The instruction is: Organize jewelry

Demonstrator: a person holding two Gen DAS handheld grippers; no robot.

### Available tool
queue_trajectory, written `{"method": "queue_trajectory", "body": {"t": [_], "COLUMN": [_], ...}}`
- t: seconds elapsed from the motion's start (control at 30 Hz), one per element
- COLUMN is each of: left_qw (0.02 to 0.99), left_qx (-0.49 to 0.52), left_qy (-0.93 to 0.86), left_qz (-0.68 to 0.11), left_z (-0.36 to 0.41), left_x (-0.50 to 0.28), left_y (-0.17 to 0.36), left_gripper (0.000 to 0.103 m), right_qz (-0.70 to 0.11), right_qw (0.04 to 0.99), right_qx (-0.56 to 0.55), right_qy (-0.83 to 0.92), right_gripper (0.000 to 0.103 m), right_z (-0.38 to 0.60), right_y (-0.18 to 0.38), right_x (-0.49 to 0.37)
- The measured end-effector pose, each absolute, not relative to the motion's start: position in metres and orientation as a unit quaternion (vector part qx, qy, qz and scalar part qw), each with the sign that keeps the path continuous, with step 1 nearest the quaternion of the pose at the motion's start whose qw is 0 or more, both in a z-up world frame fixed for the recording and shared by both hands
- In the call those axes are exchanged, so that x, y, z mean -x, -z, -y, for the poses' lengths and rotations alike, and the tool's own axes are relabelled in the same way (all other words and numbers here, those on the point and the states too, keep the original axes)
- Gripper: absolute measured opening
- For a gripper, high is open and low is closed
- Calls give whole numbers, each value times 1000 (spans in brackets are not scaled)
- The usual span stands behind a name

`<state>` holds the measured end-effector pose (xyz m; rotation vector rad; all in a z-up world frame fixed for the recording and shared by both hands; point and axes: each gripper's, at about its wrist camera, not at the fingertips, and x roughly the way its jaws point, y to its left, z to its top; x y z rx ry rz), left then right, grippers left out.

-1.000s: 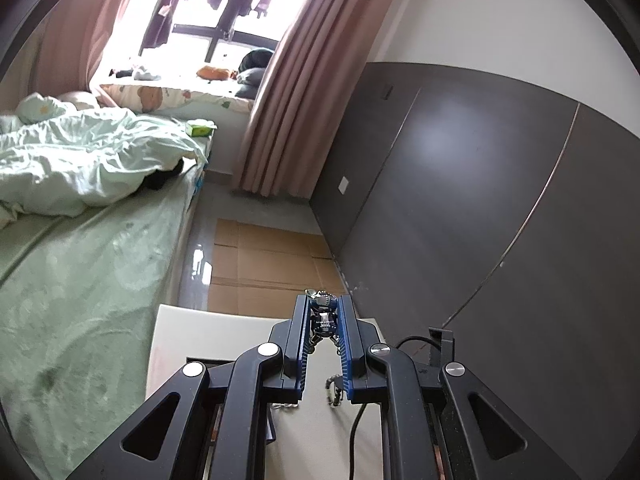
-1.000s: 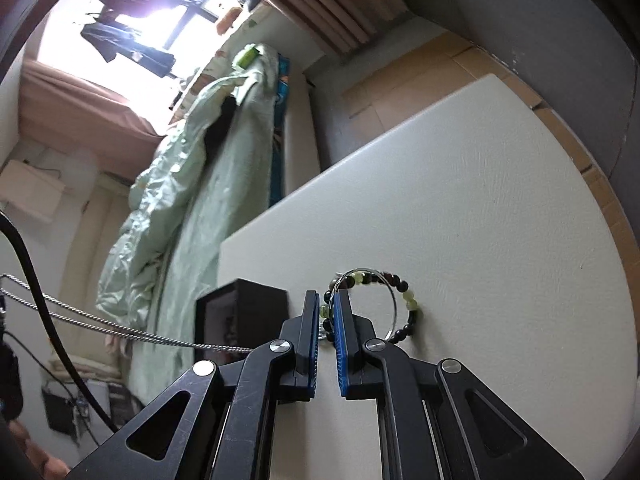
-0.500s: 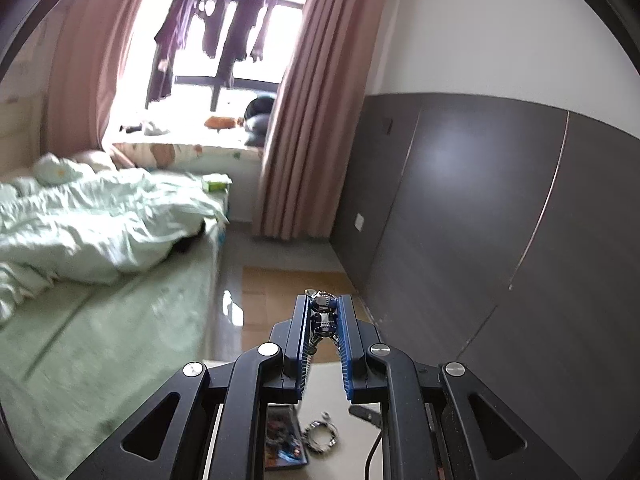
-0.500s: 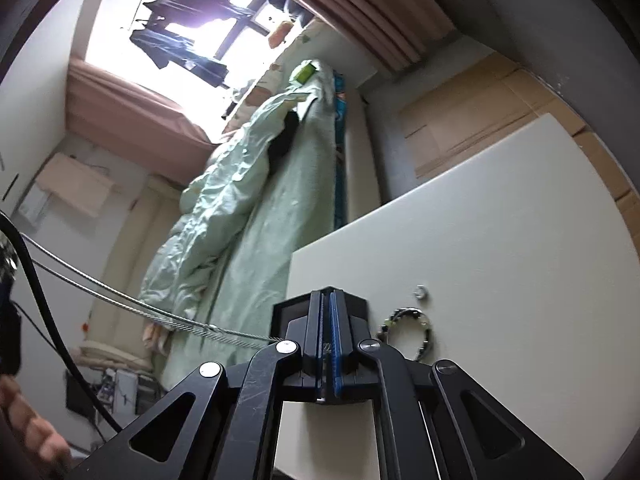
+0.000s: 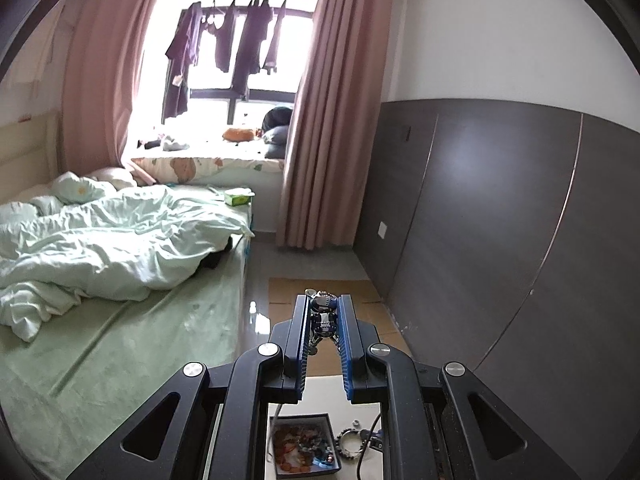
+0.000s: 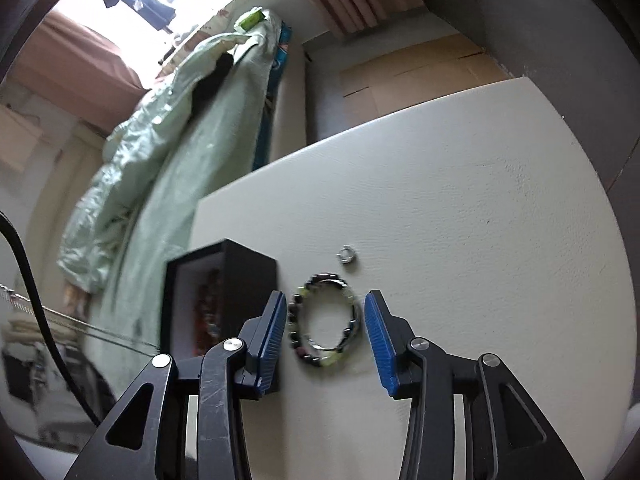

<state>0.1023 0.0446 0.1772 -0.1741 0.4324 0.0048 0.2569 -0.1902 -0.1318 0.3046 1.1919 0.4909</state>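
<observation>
1. Now your right gripper (image 6: pixel 325 336) hangs over the beaded bracelet (image 6: pixel 325 322) on the white table (image 6: pixel 480 184); its jaws have just been opening and stand apart on either side of the ring of beads, pads not touching it
2. Lower straight down so one pad goes inside the loop or both bracket one bead strand, then close gently; a thin metal ring lies with the beads and could slip free
3. Your left gripper (image 5: pixel 325 316) is clamped on a small dark, silvery piece of jewelry (image 5: pixel 323 314) held high above the table
4. Mind the black box (image 6: pixel 224 280) just left of the bracelet; your left finger sits right beside its wall
5. The small silver ring (image 6: pixel 347 255) lies just beyond the bracelet, apart from it; don't sweep it away
</observation>
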Motion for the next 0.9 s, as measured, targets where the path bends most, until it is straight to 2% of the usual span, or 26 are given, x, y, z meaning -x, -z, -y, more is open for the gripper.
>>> {"method": "queue_trajectory", "body": {"t": [0.1,0.17,0.23,0.3,0.6,0.9], "left_qw": [971,970,969,968,958,977], "left_qx": [90,92,93,95,114,79], "left_qy": [-2,-1,1,2,1,-12], "left_qz": [-220,-224,-227,-231,-265,-198], "left_z": [-48,-49,-47,-47,-55,-48], "left_x": [-109,-113,-114,-118,-131,-103], "left_y": [-171,-167,-164,-159,-127,-193], "left_gripper": [14,14,14,14,14,14], "right_qz": [-557,-562,-573,-578,-556,-513], "right_qw": [791,789,781,777,780,795], "right_qx": [-122,-119,-119,-122,-152,-178], "right_qy": [-221,-219,-219,-217,-243,-269], "right_gripper": [41,34,16,6,4,4], "right_z": [190,189,190,191,198,204], "right_y": [139,144,153,158,138,105], "right_x": [-259,-260,-261,-262,-255,-248]}}
